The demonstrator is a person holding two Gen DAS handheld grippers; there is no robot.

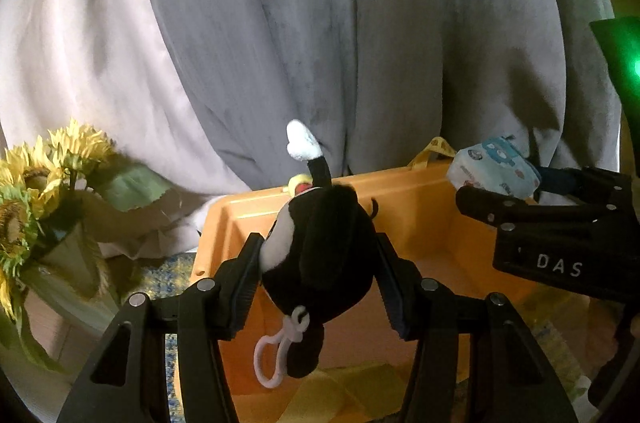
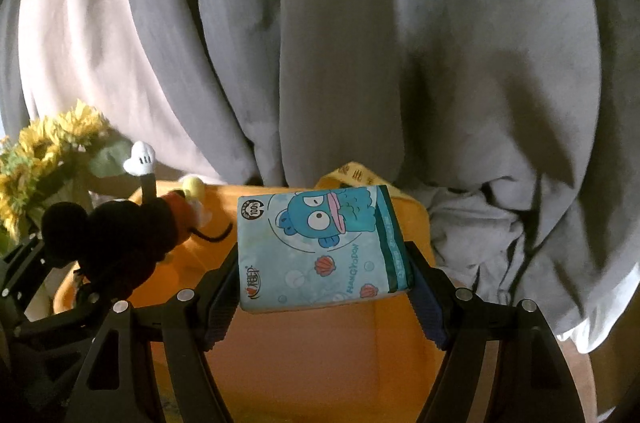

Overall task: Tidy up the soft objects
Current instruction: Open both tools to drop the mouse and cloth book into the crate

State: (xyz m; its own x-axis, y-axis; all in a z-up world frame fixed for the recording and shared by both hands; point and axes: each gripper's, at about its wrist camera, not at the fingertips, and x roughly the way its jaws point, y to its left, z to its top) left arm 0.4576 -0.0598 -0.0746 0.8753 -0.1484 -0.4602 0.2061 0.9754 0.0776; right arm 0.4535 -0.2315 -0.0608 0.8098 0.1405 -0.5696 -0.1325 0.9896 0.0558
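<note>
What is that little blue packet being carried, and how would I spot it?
Find the orange bin in front of the grey curtain. Held above it, clamped in the jaws of the right gripper, is a soft tissue pack. Unlike the black plush toy beside it, it is flat, rectangular and pale blue, printed with a cartoon fish and seashells.

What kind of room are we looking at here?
Probably a home, perhaps a living room or bedroom: grey curtains hang behind, sunflowers stand to one side, and an orange bin waits for a plush toy and tissue pack.
</note>
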